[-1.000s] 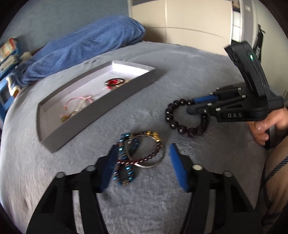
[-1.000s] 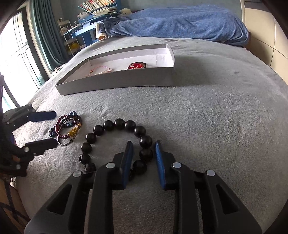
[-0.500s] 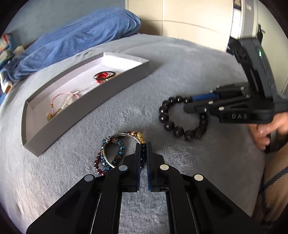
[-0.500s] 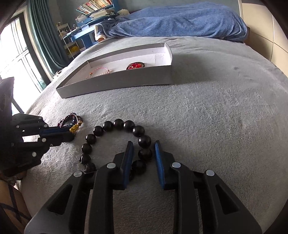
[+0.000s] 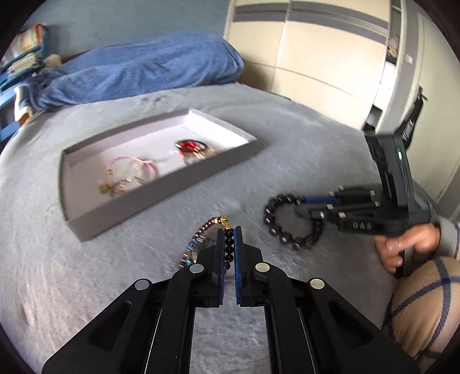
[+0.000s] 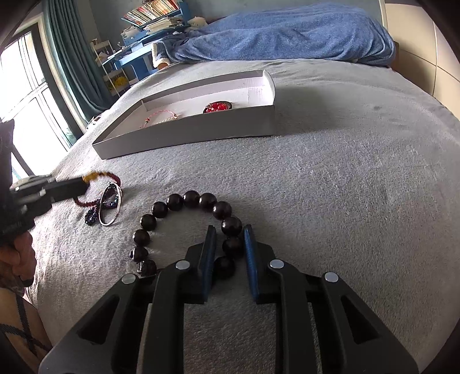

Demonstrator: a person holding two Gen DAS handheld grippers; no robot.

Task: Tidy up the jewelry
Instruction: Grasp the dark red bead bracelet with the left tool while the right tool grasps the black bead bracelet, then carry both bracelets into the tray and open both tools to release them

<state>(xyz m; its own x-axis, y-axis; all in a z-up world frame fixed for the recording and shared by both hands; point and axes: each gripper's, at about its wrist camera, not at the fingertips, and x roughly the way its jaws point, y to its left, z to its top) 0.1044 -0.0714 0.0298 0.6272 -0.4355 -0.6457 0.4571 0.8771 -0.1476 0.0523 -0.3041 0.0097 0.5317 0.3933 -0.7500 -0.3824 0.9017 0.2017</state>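
Left gripper (image 5: pixel 229 230): clamped on garnet bracelet (image 5: pixel 214 223), near tray (image 5: pixel 161 188)
Right gripper (image 6: pixel 230 237): parted, straddling dark beads (image 6: pixel 184 201), near tray (image 6: pixel 187 135)

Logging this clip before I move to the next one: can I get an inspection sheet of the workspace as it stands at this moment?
Surface: grey blanket over a bed.
Job's things: grey tray holding a pink cord bracelet and a red piece; dark bead bracelet flat on the blanket; red bead bracelet; blue beaded strand and silver bangle tangled beside it.
Clutter: nothing seen.
Grippers: left gripper shut on the red bead bracelet; right gripper open, fingers straddling the dark beads.
Cables: nothing seen.
Surroundings: blue quilt, bookshelf, curtain and window.
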